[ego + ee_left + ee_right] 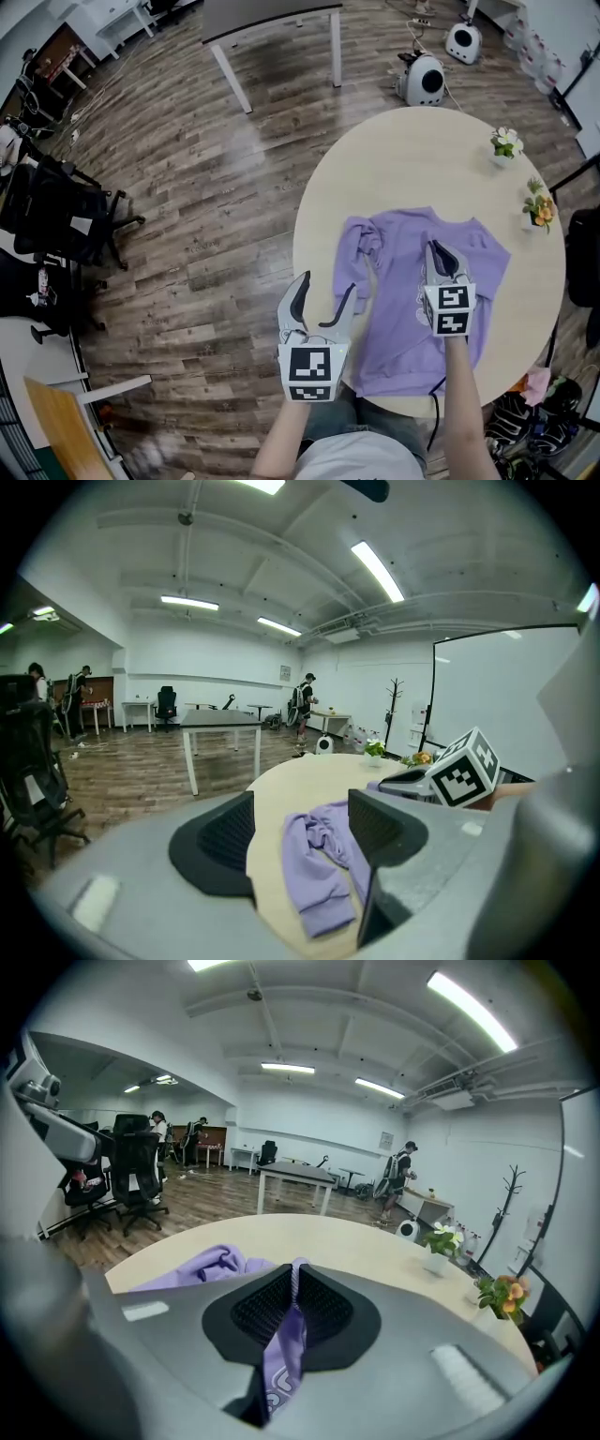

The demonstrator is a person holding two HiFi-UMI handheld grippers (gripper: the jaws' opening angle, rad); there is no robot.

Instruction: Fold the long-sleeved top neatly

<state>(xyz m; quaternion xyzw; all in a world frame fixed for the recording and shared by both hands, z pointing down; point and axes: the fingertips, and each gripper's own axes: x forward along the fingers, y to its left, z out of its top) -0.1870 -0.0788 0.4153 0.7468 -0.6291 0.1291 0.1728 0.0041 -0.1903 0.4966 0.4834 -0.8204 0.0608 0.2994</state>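
Note:
A lilac long-sleeved top [394, 323] lies spread on the round light-wood table [394, 159], front with a print facing up. Its left sleeve [364, 242] is folded inward and bunched. My right gripper [437, 249] is over the middle of the top, shut on a pinched fold of the fabric [284, 1354] that runs between the pads [323, 1302]. My left gripper [326, 287] hovers at the table's near left edge, open and empty. In the left gripper view, the bunched sleeve [319, 864] lies beyond its jaws.
Two small flower pots [506, 143] [539, 208] stand near the table's far right edge. A white desk [272, 21] and two white rounded devices [424, 81] are on the wooden floor beyond. Black office chairs [56, 220] stand at the left.

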